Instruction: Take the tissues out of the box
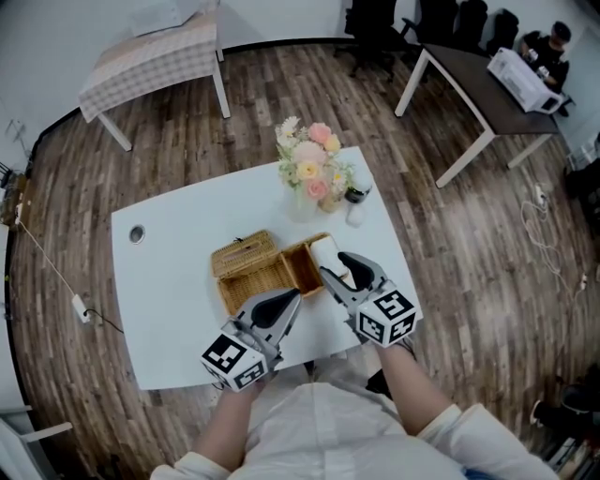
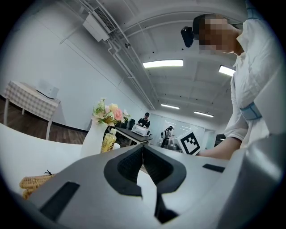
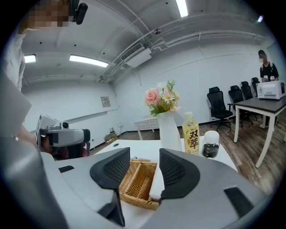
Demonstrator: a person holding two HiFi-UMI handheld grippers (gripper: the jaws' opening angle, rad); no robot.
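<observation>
Tongs: right pair open, left pair closed.

**White Table, Honey Wicker, Brown Plank Floor**

Centre of the head view: plain white table on a floor of brown wood planks, streaked dark and light. Honey-tan woven wicker for the box, white for the tissues at its right end. Above, flowers in pink, yellow and cream with green leaves, in a white vase. In the right gripper view, yellow bottle with white cap and dark characters; dark jar with white lid. Grey shells, black ribbed inner faces and black-and-white square markers on left gripper and right gripper. Upper left, pale checked cloth; upper right, dark brown desk on white legs, and black chairs.
</observation>
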